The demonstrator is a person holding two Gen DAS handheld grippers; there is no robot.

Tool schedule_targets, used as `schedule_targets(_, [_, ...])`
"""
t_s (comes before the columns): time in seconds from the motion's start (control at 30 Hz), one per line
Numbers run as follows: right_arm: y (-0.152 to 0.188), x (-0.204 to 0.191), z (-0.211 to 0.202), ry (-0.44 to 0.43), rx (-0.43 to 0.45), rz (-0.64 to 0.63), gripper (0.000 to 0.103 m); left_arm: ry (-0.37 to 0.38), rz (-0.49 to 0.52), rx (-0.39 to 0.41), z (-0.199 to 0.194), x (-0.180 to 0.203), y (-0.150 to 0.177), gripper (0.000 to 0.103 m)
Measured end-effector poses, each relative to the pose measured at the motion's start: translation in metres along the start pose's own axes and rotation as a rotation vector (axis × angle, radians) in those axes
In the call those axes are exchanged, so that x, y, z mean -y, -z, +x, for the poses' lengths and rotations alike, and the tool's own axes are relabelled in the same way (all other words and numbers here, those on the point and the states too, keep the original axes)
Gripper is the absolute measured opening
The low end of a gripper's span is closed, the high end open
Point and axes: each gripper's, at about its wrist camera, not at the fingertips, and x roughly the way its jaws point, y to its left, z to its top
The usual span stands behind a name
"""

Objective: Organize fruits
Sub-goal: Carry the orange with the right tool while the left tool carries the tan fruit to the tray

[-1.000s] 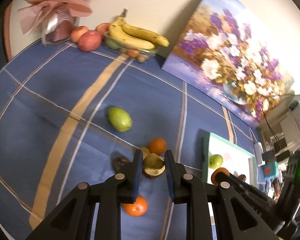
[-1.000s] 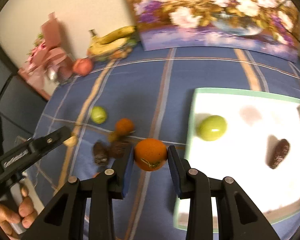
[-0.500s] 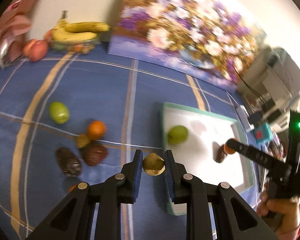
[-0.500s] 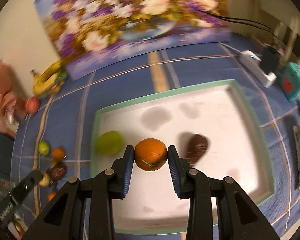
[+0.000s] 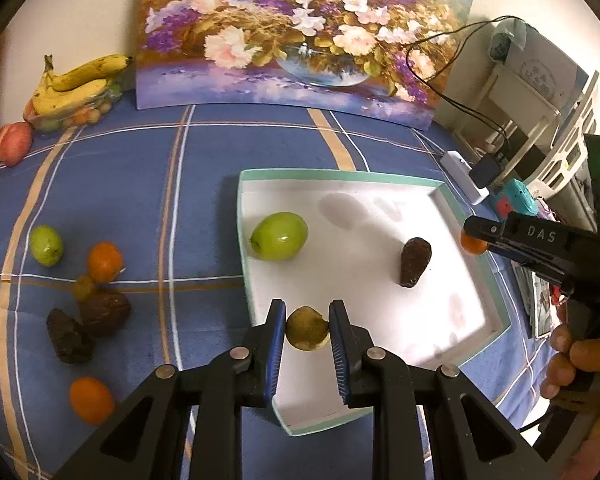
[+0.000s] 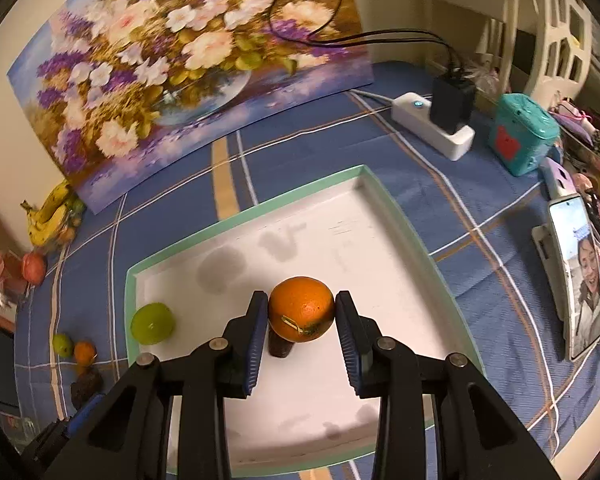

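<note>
In the left wrist view, a small yellow-green fruit (image 5: 306, 329) is pinched between the pads of the left hand-held gripper (image 5: 307, 330), which is held over the near left corner of the tray (image 5: 260, 174). Inside the white, green-rimmed tray a green fruit (image 5: 279, 236) is seen near the left wall and a dark brown fruit (image 5: 415, 255) lies farther right, well apart from it. On the blue checked cloth (image 5: 140, 184) left of the tray, a small green fruit (image 5: 46, 245), an orange (image 5: 105, 261), two dark brown fruits (image 5: 86, 324) and, nearest, another orange (image 5: 91, 400) are scattered. At the right edge the right hand-held gripper (image 5: 474, 240) is seen from the side, gripped by a hand (image 5: 580, 364), with an orange fruit showing at its tip above the tray's right rim. Bananas (image 5: 80, 80) and a flower painting (image 5: 300, 32) stand at the far side. In the right wrist view, an orange is clamped between the right hand-held gripper's pads over the middle of the tray, with the dark fruit partly hidden beneath it and the green fruit at the tray's left wall. To the right, a power strip (image 6: 432, 126), a teal box (image 6: 524, 136) and a phone (image 6: 580, 276) lie on the cloth.
</note>
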Motion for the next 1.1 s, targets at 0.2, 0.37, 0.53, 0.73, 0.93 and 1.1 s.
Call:
schedule_targets(0.2, [0.0, 0.002, -0.001, 0.009, 0.004, 0.003, 0.036, -0.007, 0.037, -0.004, 0.007, 0.009, 0.001, 0.024])
schedule_targets(0.37, [0.001, 0.004, 0.002, 0.014, -0.004, 0.008, 0.036, -0.019, 0.056, -0.024, 0.016, 0.013, 0.001, 0.024])
schedule_targets(0.53, [0.002, 0.002, 0.006, 0.02, -0.031, 0.006, 0.036, -0.031, 0.068, -0.043, 0.024, 0.016, 0.003, 0.024])
schedule_targets(0.73, [0.004, 0.003, 0.014, 0.034, -0.066, 0.003, 0.036, -0.046, 0.073, -0.068, 0.033, 0.017, 0.006, 0.024])
schedule_targets(0.93, [0.01, 0.003, 0.033, 0.051, -0.136, -0.012, 0.036, -0.062, 0.072, -0.095, 0.041, 0.016, 0.01, 0.024])
schedule_targets(1.1, [0.015, 0.002, 0.043, 0.065, -0.173, -0.032, 0.036, -0.074, 0.071, -0.113, 0.046, 0.015, 0.012, 0.024])
